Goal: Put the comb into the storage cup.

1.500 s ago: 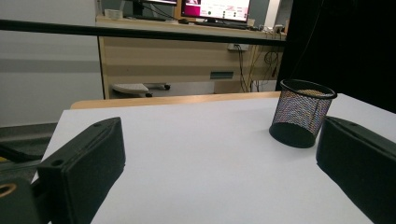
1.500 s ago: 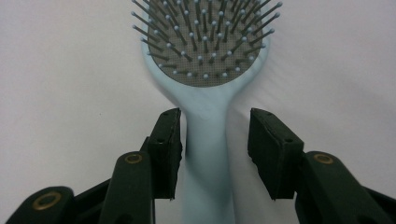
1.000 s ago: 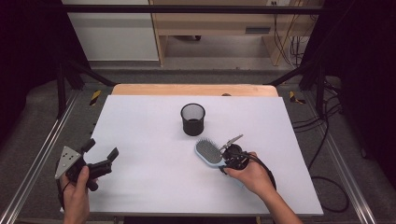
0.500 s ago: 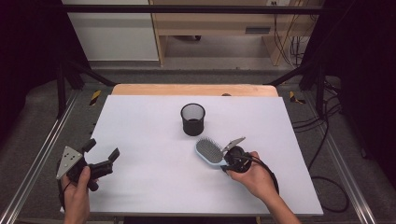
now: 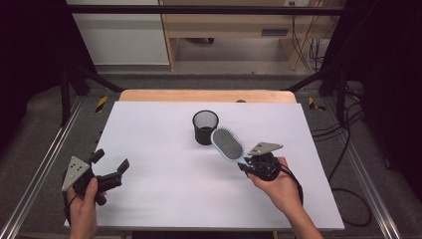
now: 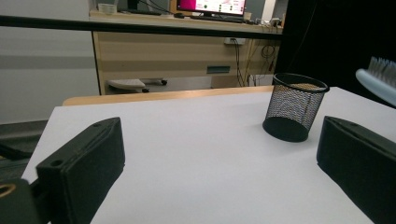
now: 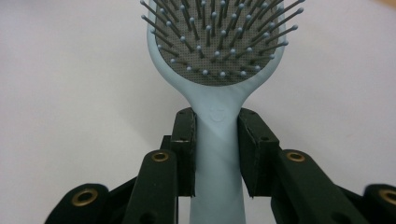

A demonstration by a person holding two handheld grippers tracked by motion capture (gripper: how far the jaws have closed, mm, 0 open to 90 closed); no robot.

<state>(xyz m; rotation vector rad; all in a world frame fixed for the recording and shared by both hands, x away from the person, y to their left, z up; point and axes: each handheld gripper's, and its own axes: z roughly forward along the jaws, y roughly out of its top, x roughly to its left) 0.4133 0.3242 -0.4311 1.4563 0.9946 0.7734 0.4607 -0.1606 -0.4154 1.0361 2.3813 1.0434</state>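
Blue hairbrush point(image 7: 217, 140) between right hand-held gripper point(image 7: 216, 154) jaws

I'm in a lab or office test room: white table point(image 5: 164, 199) on a metal rail frame point(image 5: 37, 174), black curtains point(image 5: 30, 50) both sides, cables point(image 5: 303, 45) on the floor, a wooden desk point(image 6: 177, 56) behind with a lit monitor point(image 6: 210, 5) on top.

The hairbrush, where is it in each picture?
High view: hairbrush right of centre, beside the mesh cup.
Left gripper view: its head pokes in at the right edge, right of the cup.
Right gripper view: centre, handle between the fingers.
Shared landmark: white table.
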